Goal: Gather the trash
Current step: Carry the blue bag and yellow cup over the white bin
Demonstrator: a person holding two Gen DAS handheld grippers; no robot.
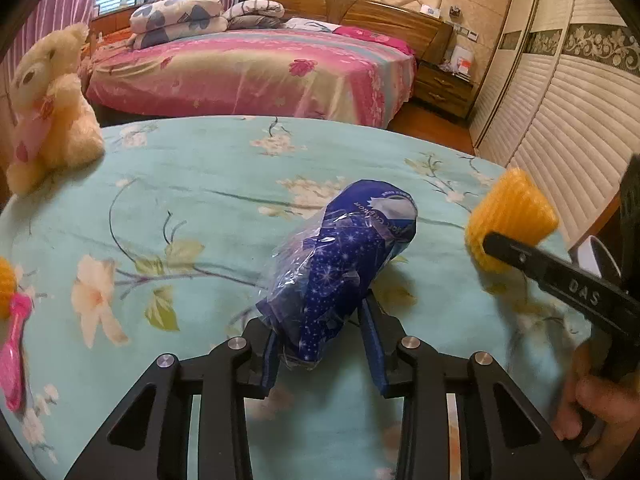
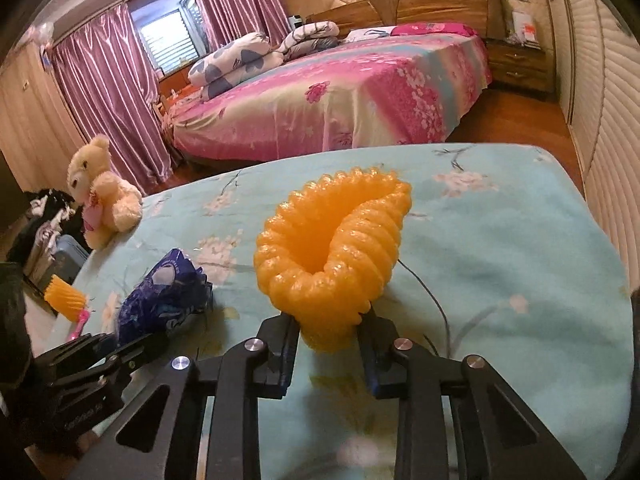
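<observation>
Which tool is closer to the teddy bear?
Left. The left tool, gripping the blue wrapper, sits nearer the teddy bear; the right tool, holding the orange foam sleeve, is farther.

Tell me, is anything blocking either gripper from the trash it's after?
Nothing visible. The left gripper already has the crumpled blue starry plastic wrapper between its fingers, and the right gripper has the ribbed orange foam sleeve between its own. No bin shows.
</observation>
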